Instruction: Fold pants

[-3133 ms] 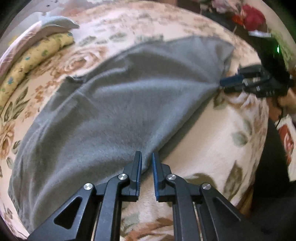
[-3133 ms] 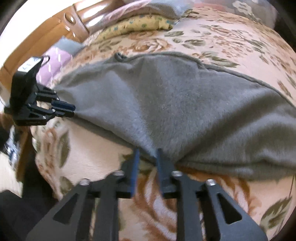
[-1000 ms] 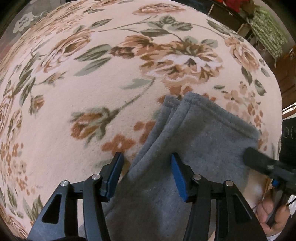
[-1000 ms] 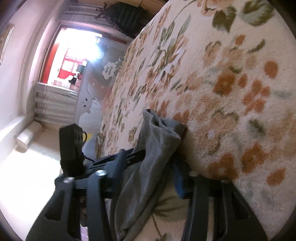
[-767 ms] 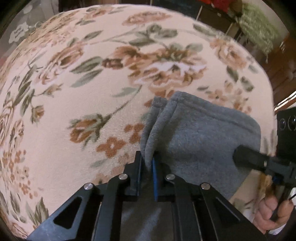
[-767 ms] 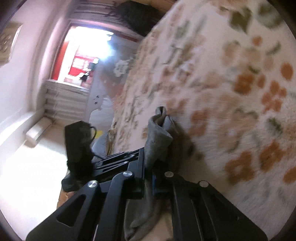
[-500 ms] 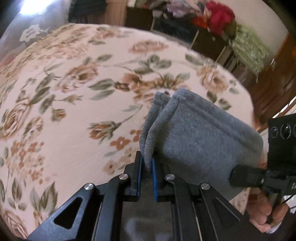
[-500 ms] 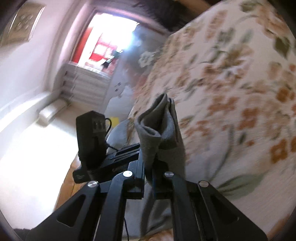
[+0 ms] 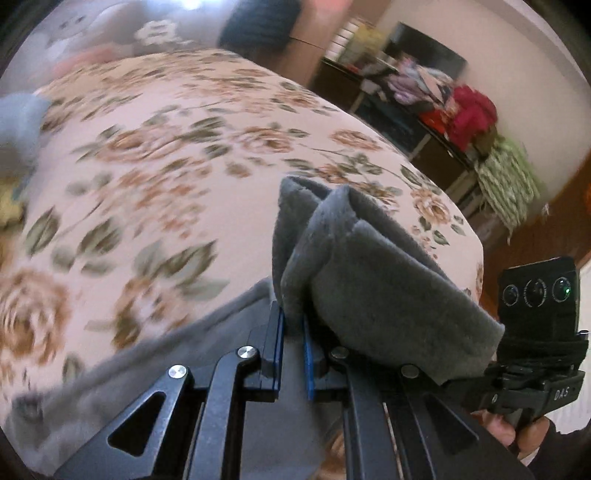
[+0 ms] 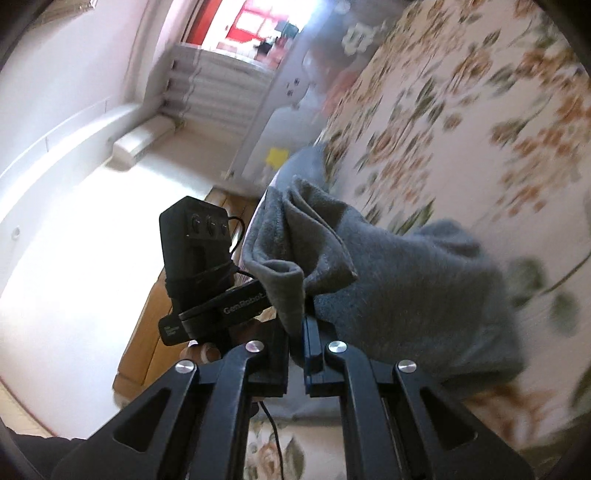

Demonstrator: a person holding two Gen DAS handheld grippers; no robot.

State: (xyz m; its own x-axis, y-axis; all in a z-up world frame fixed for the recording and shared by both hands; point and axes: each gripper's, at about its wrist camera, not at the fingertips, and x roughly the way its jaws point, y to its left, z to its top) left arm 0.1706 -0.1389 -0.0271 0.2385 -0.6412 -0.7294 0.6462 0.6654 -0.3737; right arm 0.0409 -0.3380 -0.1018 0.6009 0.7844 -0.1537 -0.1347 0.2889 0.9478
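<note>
The grey fleece pants (image 9: 369, 266) are lifted off the floral bedspread (image 9: 155, 177) at their leg ends. My left gripper (image 9: 291, 321) is shut on one corner of the doubled cuff, which stands up above its fingers. In the right wrist view my right gripper (image 10: 297, 325) is shut on the other corner of the pants (image 10: 399, 280), the cloth bunched above the jaws. Each gripper shows in the other's view: the right one (image 9: 532, 369) at lower right, the left one (image 10: 207, 280) at centre left. The rest of the pants trails below, mostly hidden by the grippers.
A bed edge falls away at the right in the left wrist view, beside dark shelves (image 9: 424, 122) with piled clothes. A blue cloth (image 9: 18, 122) lies at the bed's far left. In the right wrist view a wooden floor (image 10: 173, 306) and a bright doorway (image 10: 258, 26) lie beyond the bed.
Both grippers closed on the pants' cuff corners, then rose and swung across the bed, carrying the cuffs up. The views now tilt toward the room.
</note>
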